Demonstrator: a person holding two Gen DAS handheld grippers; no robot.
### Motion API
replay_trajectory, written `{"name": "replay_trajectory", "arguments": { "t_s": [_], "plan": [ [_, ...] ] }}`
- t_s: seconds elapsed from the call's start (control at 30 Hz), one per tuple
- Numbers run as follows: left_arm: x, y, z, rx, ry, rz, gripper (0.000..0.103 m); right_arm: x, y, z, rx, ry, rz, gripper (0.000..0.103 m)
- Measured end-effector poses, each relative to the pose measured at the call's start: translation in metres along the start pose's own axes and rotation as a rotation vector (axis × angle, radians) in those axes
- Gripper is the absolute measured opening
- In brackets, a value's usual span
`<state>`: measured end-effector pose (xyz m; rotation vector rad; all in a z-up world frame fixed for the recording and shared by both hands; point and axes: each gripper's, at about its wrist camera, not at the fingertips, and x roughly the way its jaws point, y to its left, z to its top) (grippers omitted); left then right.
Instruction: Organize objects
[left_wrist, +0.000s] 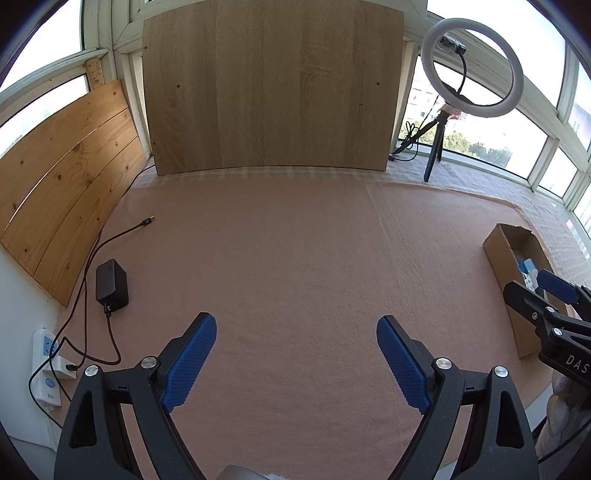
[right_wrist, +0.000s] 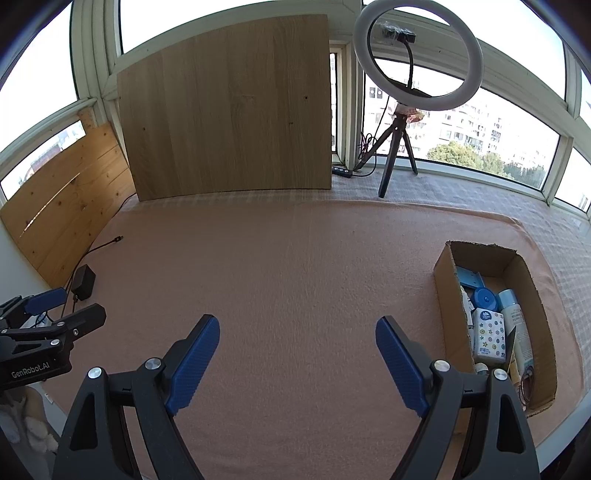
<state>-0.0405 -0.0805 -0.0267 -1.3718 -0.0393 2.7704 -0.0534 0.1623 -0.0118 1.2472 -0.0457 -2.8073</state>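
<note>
A cardboard box (right_wrist: 448, 295) lies on the pink cloth at the right, holding a star-patterned tissue pack (right_wrist: 489, 334), a blue round lid (right_wrist: 484, 297), a pale spray can (right_wrist: 515, 321) and other small items. The same box (left_wrist: 500, 254) shows at the right edge of the left wrist view. My right gripper (right_wrist: 297, 360) hovers open over bare cloth, left of the box. My left gripper (left_wrist: 295, 360) is open too, over bare cloth, with nothing between its blue pads. Each gripper appears at the edge of the other's view.
A black power adapter (left_wrist: 112, 286) with cables lies at the left, beside a white power strip (left_wrist: 46, 365). Wooden boards (left_wrist: 269, 85) lean against the windows at the back and left. A ring light on a tripod (right_wrist: 417, 59) stands at the back right. Pink cloth (left_wrist: 295, 251) covers the table.
</note>
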Motion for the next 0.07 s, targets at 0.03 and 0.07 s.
{"name": "replay_trajectory", "arguments": {
  "t_s": [0.03, 0.07],
  "plan": [
    [0.0020, 0.0004, 0.0000, 0.001, 0.003, -0.001, 0.091, 0.0013, 0.0001, -0.0005, 0.000, 0.002, -0.001, 0.084],
    [0.0046, 0.0010, -0.0004, 0.000, 0.008, -0.003, 0.091, 0.0031, 0.0001, -0.0009, -0.001, 0.005, -0.002, 0.084]
  ]
}}
